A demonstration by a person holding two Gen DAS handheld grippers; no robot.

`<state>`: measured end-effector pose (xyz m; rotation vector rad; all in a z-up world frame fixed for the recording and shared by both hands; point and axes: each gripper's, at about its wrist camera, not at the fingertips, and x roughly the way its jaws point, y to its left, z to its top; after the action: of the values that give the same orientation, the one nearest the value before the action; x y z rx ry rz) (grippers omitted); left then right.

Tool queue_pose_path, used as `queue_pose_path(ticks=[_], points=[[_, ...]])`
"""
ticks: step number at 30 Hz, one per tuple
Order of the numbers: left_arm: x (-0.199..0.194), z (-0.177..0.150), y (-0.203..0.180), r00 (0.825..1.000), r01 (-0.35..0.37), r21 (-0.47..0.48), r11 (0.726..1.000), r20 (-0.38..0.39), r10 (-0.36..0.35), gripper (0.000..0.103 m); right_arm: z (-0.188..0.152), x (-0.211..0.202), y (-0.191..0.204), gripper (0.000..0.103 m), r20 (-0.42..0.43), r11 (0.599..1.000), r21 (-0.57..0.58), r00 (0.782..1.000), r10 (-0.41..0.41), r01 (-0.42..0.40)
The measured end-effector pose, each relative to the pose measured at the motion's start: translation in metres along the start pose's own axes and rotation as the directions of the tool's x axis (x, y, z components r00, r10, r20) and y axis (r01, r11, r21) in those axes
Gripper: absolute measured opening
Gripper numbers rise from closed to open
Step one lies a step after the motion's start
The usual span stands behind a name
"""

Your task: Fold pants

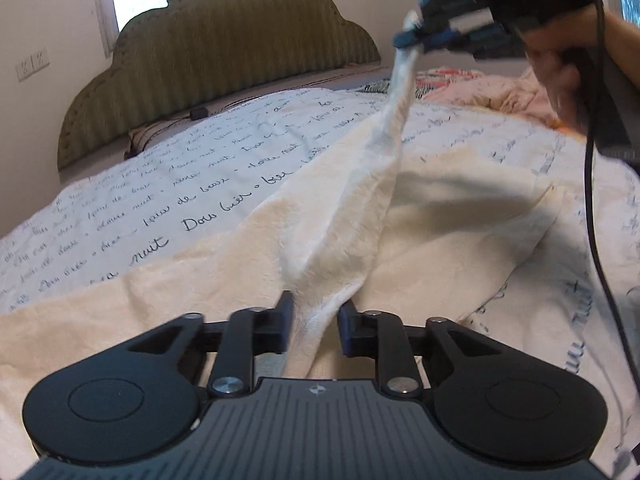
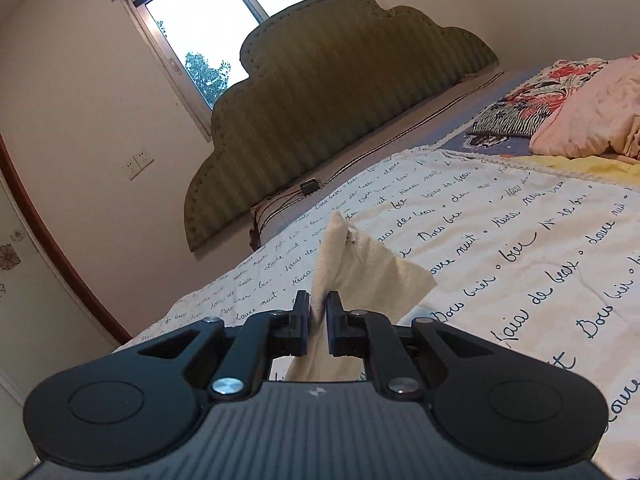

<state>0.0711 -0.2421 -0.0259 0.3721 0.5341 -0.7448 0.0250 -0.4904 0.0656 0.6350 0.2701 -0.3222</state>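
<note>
Cream-coloured fuzzy pants (image 1: 440, 216) lie spread on a bed with a white script-printed cover (image 1: 168, 192). My left gripper (image 1: 318, 312) is shut on a ridge of the pants' fabric that runs up to my right gripper (image 1: 416, 32), which pinches the other end high above the bed at the upper right. In the right wrist view my right gripper (image 2: 319, 312) is shut on a corner of the pants (image 2: 360, 268), which sticks up in front of the fingers. The stretched fabric hangs taut between both grippers.
A green scalloped headboard (image 1: 224, 52) stands at the bed's far end, under a window (image 2: 208, 28). Pink and floral bedding (image 2: 580, 104) is piled at the far right. A black cable (image 1: 592, 200) hangs from the right gripper. Wall sockets (image 2: 140, 162) sit at left.
</note>
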Motion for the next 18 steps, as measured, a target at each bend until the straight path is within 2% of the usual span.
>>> queue_pose_path(ticks=[5, 7, 9, 13, 18], points=[[-0.004, 0.016, 0.014, 1.000, -0.004, -0.067, 0.998, 0.020, 0.006, 0.008, 0.003, 0.013, -0.014, 0.007, -0.035, 0.999, 0.042, 0.999, -0.009, 0.011], [-0.014, 0.020, 0.016, 0.999, 0.030, -0.086, 0.996, 0.027, -0.028, 0.007, 0.003, 0.005, -0.017, 0.007, -0.019, 0.998, 0.058, 1.000, 0.009, -0.008], [-0.024, 0.019, 0.012, 0.997, 0.069, -0.067, 0.995, 0.021, -0.068, 0.007, -0.002, -0.004, -0.027, 0.007, -0.023, 0.997, 0.083, 1.000, 0.005, -0.003], [-0.026, 0.008, 0.007, 0.993, 0.118, -0.086, 0.989, -0.004, -0.118, 0.006, -0.027, -0.007, -0.060, 0.010, -0.125, 0.989, 0.125, 0.991, -0.057, 0.073], [-0.020, 0.000, -0.002, 0.993, 0.111, -0.055, 0.992, -0.022, -0.112, 0.006, -0.053, 0.005, -0.100, 0.013, -0.208, 0.942, 0.310, 0.976, -0.067, 0.131]])
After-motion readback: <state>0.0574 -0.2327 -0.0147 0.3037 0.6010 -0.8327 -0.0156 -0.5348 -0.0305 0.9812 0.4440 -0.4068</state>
